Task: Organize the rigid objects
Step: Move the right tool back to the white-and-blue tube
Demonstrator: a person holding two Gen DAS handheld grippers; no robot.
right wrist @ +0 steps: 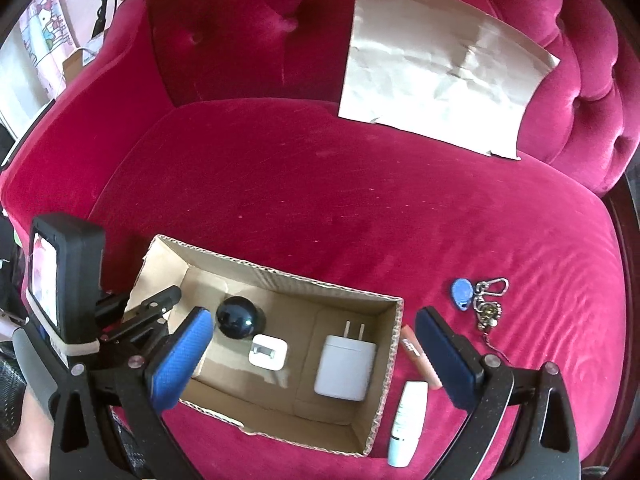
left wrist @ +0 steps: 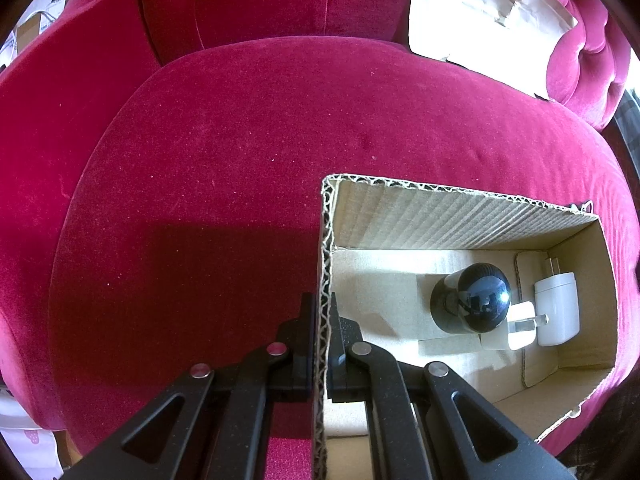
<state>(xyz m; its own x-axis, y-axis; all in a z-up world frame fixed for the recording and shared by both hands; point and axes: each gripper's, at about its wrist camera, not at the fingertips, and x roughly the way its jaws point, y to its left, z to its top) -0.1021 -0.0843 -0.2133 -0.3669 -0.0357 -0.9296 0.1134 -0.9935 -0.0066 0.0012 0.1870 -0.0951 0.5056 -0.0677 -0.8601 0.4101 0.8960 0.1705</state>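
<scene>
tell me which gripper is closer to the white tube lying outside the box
Right. The right gripper is open just above the white tube; the left gripper is clamped on the cardboard box wall at the far side.

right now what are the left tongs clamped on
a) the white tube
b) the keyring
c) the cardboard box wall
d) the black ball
c: the left tongs are shut on the cardboard box wall, one finger inside and one outside.
</scene>
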